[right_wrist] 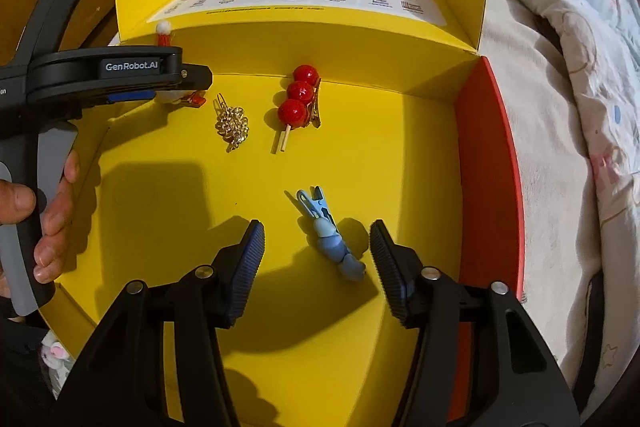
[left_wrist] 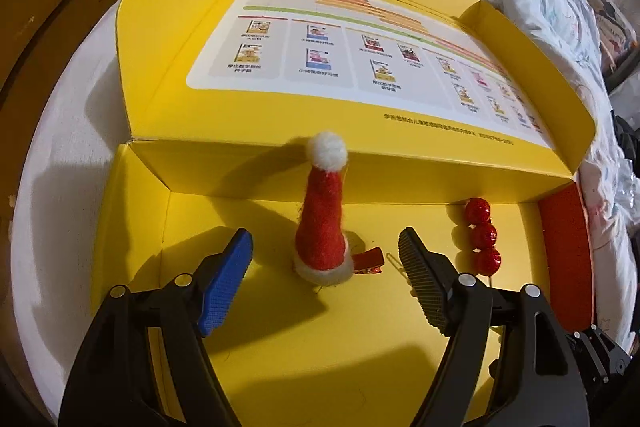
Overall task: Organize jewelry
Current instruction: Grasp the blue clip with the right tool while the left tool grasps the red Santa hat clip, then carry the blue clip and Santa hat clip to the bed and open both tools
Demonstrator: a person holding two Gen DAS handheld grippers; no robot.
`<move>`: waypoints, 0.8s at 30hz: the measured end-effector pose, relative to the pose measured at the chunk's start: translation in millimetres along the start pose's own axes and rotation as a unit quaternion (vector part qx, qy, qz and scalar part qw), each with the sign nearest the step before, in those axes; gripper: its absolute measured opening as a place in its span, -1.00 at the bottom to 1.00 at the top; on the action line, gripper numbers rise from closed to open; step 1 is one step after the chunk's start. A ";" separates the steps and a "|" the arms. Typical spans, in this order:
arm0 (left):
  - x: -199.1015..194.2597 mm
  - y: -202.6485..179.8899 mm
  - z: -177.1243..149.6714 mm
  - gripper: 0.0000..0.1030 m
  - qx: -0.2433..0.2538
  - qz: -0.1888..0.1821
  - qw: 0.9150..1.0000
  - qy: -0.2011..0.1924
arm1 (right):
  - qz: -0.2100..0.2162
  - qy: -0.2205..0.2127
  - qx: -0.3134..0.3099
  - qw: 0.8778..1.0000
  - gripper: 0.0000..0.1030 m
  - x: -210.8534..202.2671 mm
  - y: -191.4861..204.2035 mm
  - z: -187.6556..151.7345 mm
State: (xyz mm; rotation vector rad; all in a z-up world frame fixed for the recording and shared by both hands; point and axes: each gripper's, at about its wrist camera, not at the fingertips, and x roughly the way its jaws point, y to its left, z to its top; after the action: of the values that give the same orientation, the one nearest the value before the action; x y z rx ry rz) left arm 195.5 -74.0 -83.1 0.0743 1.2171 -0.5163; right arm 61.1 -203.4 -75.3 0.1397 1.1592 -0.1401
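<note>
A Santa hat hair clip stands upright in the yellow box, just ahead of my open, empty left gripper. A clip with three red balls lies to its right. In the right wrist view my open, empty right gripper straddles a blue hair clip lying on the box floor. Beyond it lie the red ball clip and a gold hair clip. The left gripper body hides most of the Santa hat clip.
The box's open lid with a printed chart lies flat behind. The box's right wall is red. The box sits on a bed with a patterned quilt. Wooden furniture stands at the left.
</note>
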 end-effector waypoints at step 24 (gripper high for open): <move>-6.7 -6.4 -4.3 -0.16 0.035 0.003 0.999 -0.022 | 0.019 0.020 0.016 0.999 -0.74 -0.7 -6.7 -3.2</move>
State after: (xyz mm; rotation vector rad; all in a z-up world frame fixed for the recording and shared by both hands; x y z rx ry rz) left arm 187.5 -75.9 -77.2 0.1245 1.1551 -0.5528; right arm 56.7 -209.4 -76.2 0.1938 1.1947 -0.1239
